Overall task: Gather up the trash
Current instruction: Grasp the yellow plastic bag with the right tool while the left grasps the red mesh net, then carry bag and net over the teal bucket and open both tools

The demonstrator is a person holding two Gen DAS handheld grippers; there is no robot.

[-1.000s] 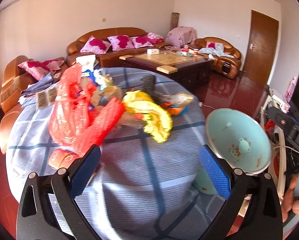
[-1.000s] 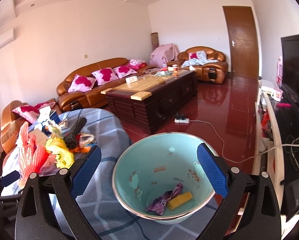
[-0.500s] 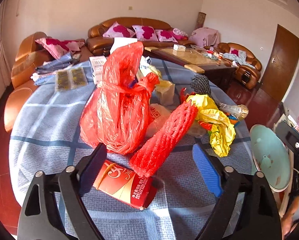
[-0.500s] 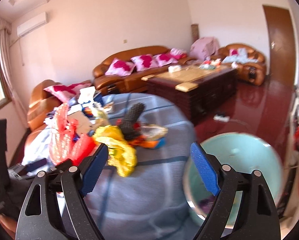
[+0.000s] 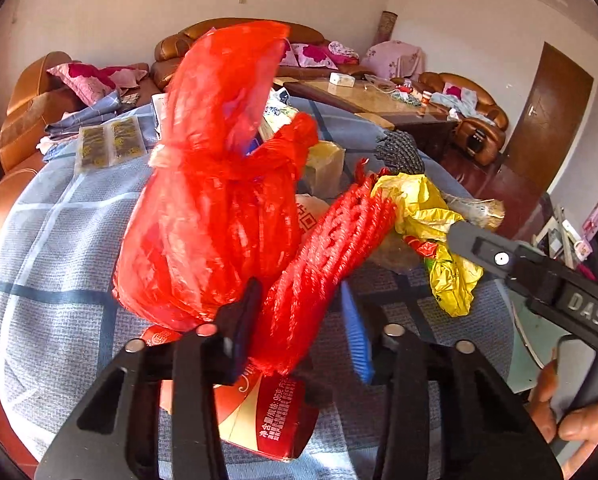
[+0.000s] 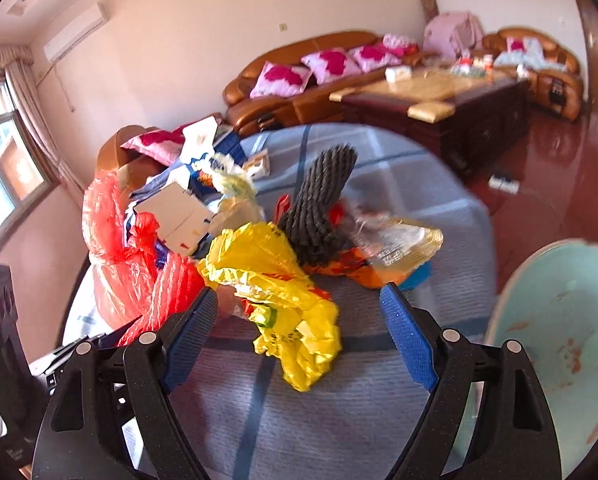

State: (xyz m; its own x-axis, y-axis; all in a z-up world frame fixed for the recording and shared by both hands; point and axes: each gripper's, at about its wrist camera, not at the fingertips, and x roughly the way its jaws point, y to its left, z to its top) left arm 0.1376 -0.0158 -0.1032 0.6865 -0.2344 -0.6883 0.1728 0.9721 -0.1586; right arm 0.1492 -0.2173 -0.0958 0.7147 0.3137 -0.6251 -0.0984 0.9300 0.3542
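On the table with the blue checked cloth (image 5: pixel 59 248) lies a heap of trash. My left gripper (image 5: pixel 299 332) has its jaws closing around a red foam net sleeve (image 5: pixel 323 256). The left pad touches the sleeve and a gap shows at the blue right pad. A tied red plastic bag (image 5: pixel 211 208) stands just left of it and a red carton (image 5: pixel 267 412) lies under it. My right gripper (image 6: pixel 299 296) is open, its jaws narrowing slightly, with a crumpled yellow bag (image 6: pixel 275 272) between the fingertips, untouched. A pale green bin (image 6: pixel 559 340) stands at the right.
A grey foam net (image 6: pixel 319 208), a clear wrapper (image 6: pixel 395 244) and white cartons (image 6: pixel 175 212) lie behind the yellow bag. A hand (image 5: pixel 571 420) holds the other tool at the lower right. Brown sofas (image 6: pixel 299 80) and a coffee table (image 6: pixel 439 96) stand beyond.
My left gripper came in on the red net sleeve and its jaws narrowed around it. My right gripper swung left from over the bin to the yellow bag.
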